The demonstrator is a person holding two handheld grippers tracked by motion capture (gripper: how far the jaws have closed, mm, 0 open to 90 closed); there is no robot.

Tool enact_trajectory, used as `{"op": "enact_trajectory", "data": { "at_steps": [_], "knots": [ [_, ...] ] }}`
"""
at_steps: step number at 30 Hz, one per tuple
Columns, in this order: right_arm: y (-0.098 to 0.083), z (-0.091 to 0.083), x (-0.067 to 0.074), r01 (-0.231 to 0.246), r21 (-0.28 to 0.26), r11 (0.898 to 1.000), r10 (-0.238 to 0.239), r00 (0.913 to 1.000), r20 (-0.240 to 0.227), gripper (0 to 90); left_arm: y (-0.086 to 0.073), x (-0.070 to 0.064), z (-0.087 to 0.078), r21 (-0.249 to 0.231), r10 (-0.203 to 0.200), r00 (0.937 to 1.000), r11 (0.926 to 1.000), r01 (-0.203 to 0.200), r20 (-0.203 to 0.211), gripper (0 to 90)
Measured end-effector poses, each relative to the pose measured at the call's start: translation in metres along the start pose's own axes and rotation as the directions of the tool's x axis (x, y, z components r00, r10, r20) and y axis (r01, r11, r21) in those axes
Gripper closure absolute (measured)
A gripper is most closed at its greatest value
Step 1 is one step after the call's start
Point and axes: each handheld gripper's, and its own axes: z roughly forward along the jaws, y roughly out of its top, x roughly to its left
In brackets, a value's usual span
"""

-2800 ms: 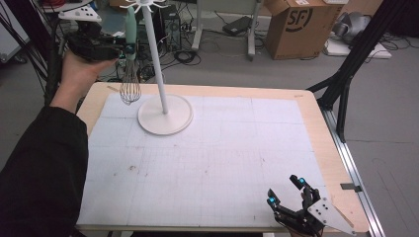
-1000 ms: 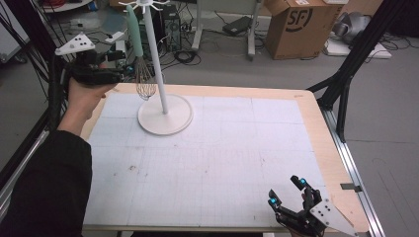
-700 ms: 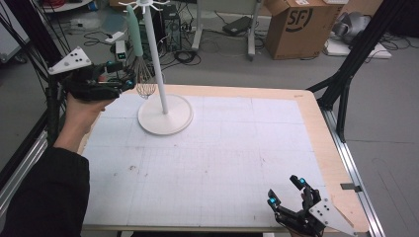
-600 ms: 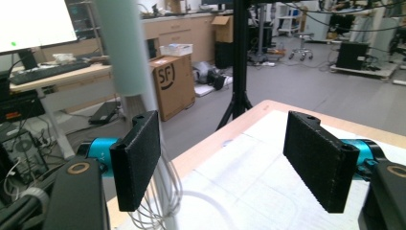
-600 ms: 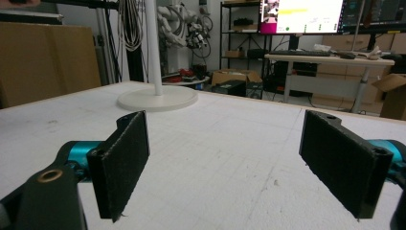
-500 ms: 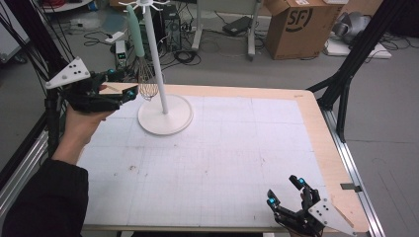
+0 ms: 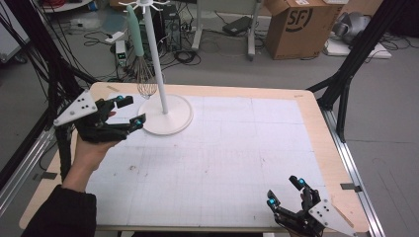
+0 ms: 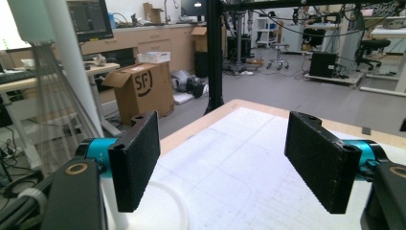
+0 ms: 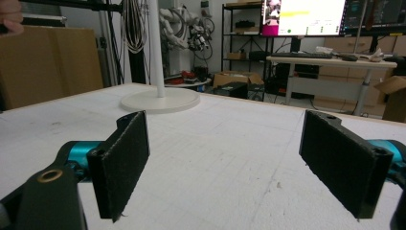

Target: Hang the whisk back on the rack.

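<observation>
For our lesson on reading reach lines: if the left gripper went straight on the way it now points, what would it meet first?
Probably the white stand: the left gripper, jaws open and empty, points toward its round base and pole. The hanging whisk sits slightly off that line; depth is unclear.
</observation>
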Motion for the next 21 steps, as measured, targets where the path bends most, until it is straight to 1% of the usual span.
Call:
{"op": "enact_trajectory", "data": {
  "at_steps": [4, 7, 15, 21],
  "knots": [
    [0.000, 0.000, 0.000, 0.003, -0.001, 1.000, -0.003, 1.0000, 0.004, 16.6, -0.014, -0.011, 0.001, 0.008, -0.011, 0.9998, 0.9999, 0.011, 0.019, 28.3],
    [0.000, 0.000, 0.000, 0.003, 0.001, 1.000, -0.003, 1.0000, 0.006, 16.6, -0.024, -0.018, -0.001, 0.003, -0.021, 0.9995, 0.9998, 0.021, 0.022, 28.3],
    [0.000, 0.000, 0.000, 0.005, 0.000, 1.000, -0.005, 1.0000, 0.004, 16.6, -0.035, -0.027, -0.009, -0.006, -0.035, 0.9991, 0.9994, 0.035, 0.022, 28.6],
    [0.000, 0.001, 0.000, 0.007, -0.002, 1.000, -0.007, 1.0000, 0.001, 16.6, -0.047, -0.039, -0.014, -0.012, -0.048, 0.9984, 0.9988, 0.048, 0.031, 28.8]
  ]
}}
